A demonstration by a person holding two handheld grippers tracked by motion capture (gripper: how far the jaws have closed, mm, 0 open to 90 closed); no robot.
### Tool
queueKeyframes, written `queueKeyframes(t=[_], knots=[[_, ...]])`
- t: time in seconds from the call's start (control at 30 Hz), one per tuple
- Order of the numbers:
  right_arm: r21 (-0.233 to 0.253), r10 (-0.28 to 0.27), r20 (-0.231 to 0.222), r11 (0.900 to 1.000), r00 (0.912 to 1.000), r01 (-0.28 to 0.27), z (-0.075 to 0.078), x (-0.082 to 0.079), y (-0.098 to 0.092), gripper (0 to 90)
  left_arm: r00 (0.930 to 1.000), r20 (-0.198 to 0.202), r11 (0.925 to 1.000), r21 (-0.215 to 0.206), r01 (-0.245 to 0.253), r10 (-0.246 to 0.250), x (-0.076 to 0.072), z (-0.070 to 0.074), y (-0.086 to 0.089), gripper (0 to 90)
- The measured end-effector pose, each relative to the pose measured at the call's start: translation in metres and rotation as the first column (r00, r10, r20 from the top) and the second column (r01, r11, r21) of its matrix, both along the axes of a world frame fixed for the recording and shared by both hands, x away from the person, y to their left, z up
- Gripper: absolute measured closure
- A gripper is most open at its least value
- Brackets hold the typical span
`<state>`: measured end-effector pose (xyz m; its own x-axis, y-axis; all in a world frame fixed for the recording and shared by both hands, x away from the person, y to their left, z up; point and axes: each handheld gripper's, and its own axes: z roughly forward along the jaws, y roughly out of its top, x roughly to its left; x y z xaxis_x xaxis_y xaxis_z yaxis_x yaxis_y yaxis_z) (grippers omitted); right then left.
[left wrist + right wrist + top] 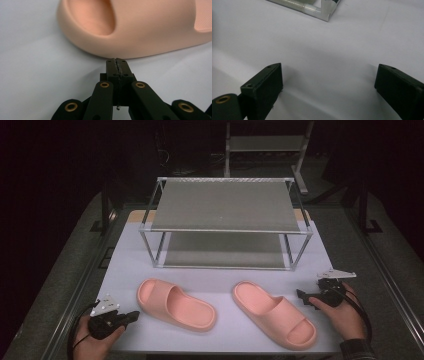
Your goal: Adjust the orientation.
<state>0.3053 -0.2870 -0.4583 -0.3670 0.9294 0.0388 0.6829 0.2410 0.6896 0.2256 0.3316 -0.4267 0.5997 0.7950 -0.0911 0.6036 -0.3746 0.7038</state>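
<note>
Two pink slides are seen on the white table (125, 270), in front of a 2-tier metal rack (225, 205) at 12 o'clock. The left slide (176, 304) lies at approx. 7 o'clock of the rack, the right slide (275, 320) at approx. 5 o'clock; the two are apart, both sole-down.

Left gripper (134, 316) is held at the table's 7 o'clock corner, just beside the left slide. In the left gripper view its jaws are pressed fully together, nothing between them, tips (117, 65) almost at the slide's side wall (130, 32); contact can't be confirmed.

Right gripper (301, 295) is held at 4 o'clock, near the right slide. In the right gripper view its jaws are spread wide, nothing gripped, bare table beneath, rack foot (322, 10) at 12 o'clock.
</note>
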Motion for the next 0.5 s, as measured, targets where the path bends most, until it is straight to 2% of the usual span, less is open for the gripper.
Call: queueKeyframes(t=[0.13,0.4,0.5], knots=[[0.0,0.0,0.0,1.0,1.0,0.0,0.0,0.0,0.0,7.1,0.9997,-0.005,0.9993,0.03,0.024,-0.023,0.01,-0.004,-0.009,89.9],[0.0,0.0,-0.002,1.0,1.0,0.0,0.0,0.0,0.0,7.1,0.999,0.007,0.9988,0.018,0.045,-0.045,0.029,-0.006,-0.015,90.0],[0.001,-0.001,-0.002,1.0,1.0,0.001,0.0,0.0,0.0,7.1,0.9986,0.009,0.9983,0.025,0.052,-0.052,0.036,-0.006,-0.019,89.9]])
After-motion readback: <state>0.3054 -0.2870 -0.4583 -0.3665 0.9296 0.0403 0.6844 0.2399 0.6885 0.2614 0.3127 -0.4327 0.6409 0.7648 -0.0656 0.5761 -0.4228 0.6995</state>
